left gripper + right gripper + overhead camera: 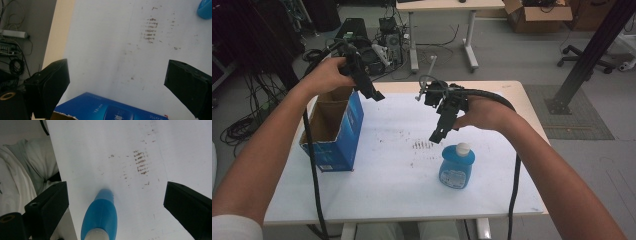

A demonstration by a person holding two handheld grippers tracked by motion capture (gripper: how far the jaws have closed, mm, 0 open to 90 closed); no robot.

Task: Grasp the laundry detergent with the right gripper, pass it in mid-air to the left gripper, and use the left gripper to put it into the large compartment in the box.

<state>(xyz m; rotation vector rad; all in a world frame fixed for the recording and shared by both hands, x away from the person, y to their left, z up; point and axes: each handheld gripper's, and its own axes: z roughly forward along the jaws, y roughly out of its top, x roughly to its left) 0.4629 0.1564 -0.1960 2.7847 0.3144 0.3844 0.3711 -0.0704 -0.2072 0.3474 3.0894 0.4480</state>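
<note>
A blue bottle (457, 166) with a white cap stands upright on the white table (402, 180), right of centre. My right gripper (438, 136) hangs just above and left of its cap, pointing down, open and empty; in the right gripper view the bottle (100, 217) rises from below between the wide black jaws. An open blue cardboard box (334, 131) stands at the table's left edge. My left gripper (374, 95) is raised over the box's far right corner, open with nothing in it. In the left gripper view the box's blue wall (107, 108) lies below the jaws.
Brown smudges (422, 145) mark the table's middle. Behind the table are cables and electronics (382, 45) on the floor, another table's legs (442, 45), a cardboard box (537, 15) and a black slanted post (592, 55) at right. The person's light clothing (22, 177) is beside the table's near edge.
</note>
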